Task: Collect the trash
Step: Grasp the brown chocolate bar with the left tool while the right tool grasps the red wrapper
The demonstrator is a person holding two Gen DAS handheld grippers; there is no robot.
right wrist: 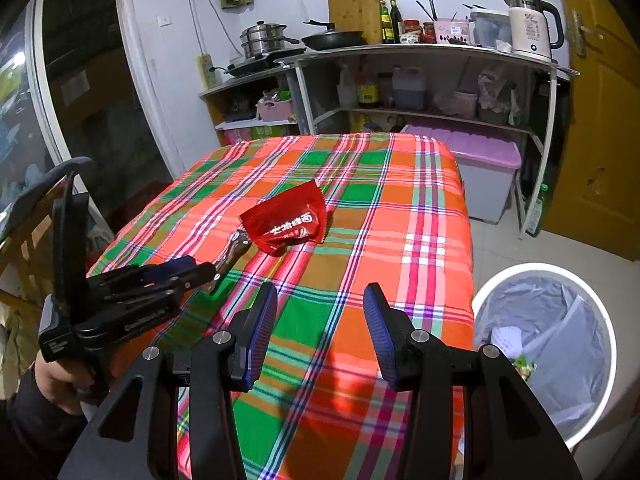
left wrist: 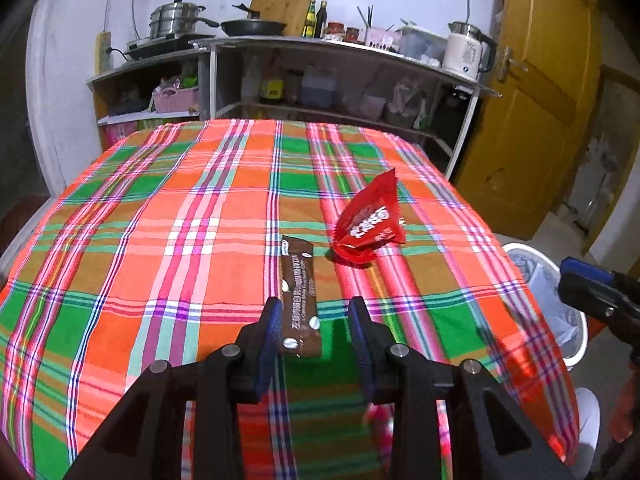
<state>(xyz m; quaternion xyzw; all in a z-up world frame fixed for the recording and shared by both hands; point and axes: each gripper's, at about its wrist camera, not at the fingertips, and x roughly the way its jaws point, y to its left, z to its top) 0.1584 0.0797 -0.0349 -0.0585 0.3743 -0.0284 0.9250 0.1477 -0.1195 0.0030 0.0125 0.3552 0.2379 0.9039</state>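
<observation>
A brown snack wrapper (left wrist: 299, 280) lies flat on the plaid tablecloth (left wrist: 160, 240). Its near end sits between the fingers of my left gripper (left wrist: 316, 316), close to the left pad and clear of the right one, so that gripper is open. A red crumpled packet (left wrist: 368, 220) lies just beyond, to the right. In the right wrist view my right gripper (right wrist: 320, 312) hovers open over the cloth (right wrist: 380, 220) with nothing between its fingers. There the red packet (right wrist: 288, 220) is ahead, and the left gripper (right wrist: 204, 274) is at the left, over the brown wrapper (right wrist: 236, 250).
A white bin (right wrist: 520, 270) lined with a grey bag stands on the floor by the table's right edge, also visible in the left wrist view as bin (left wrist: 516, 246). Shelves with pots, bottles and a kettle (right wrist: 528, 28) stand behind the table. A yellow door (left wrist: 540, 100) is at the right.
</observation>
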